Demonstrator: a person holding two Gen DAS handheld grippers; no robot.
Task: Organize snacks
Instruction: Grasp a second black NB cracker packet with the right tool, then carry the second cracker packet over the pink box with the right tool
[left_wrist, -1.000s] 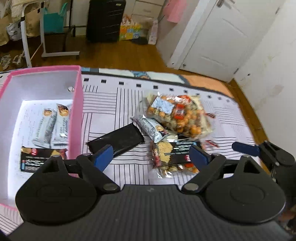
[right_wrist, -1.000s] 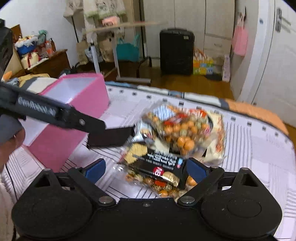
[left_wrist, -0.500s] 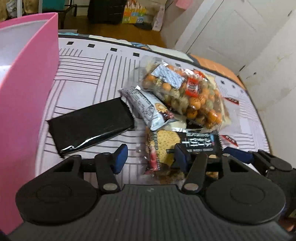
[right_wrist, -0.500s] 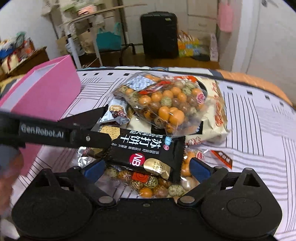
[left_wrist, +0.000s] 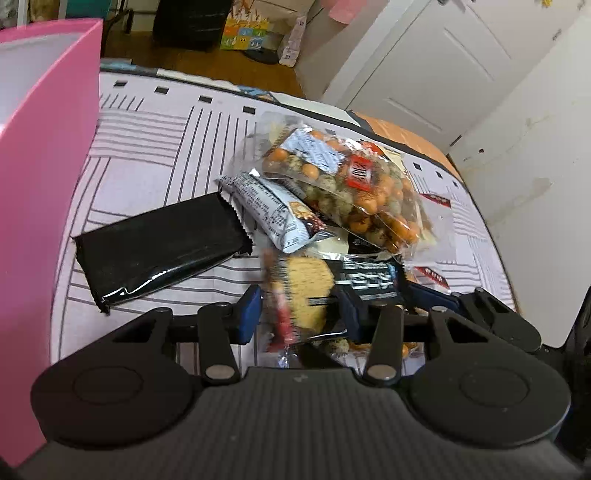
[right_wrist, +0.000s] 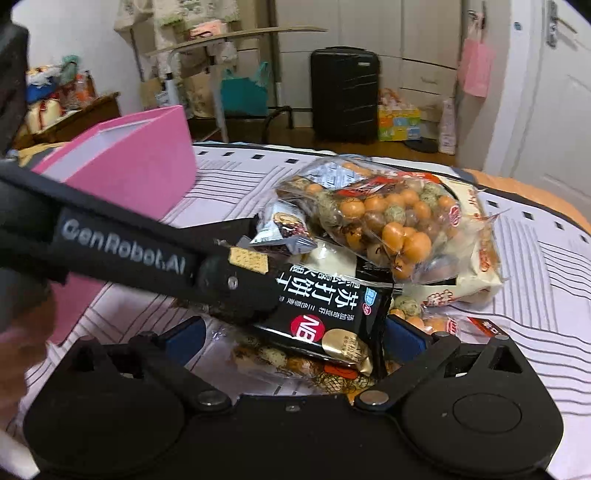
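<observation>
The left claw (left_wrist: 297, 315), jaws just closing, clamps the near end of the black cracker pack (left_wrist: 365, 282); only its view shows the plain black pouch (left_wrist: 162, 245) lying to its left. The right claw (right_wrist: 293, 338) has just opened wide, straddling the cracker pack's printed face (right_wrist: 328, 314) untouched, below the nut bag (right_wrist: 384, 221)

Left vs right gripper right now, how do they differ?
The left gripper has just been closing, its pads pinching the end of the black cracker pack; the right gripper has just been opening, its pads clear of everything.
The left gripper's jaws stand narrow; the right gripper's stand wide, astride the same pack.
Shared: blue pads, both over the snack pile.
</observation>
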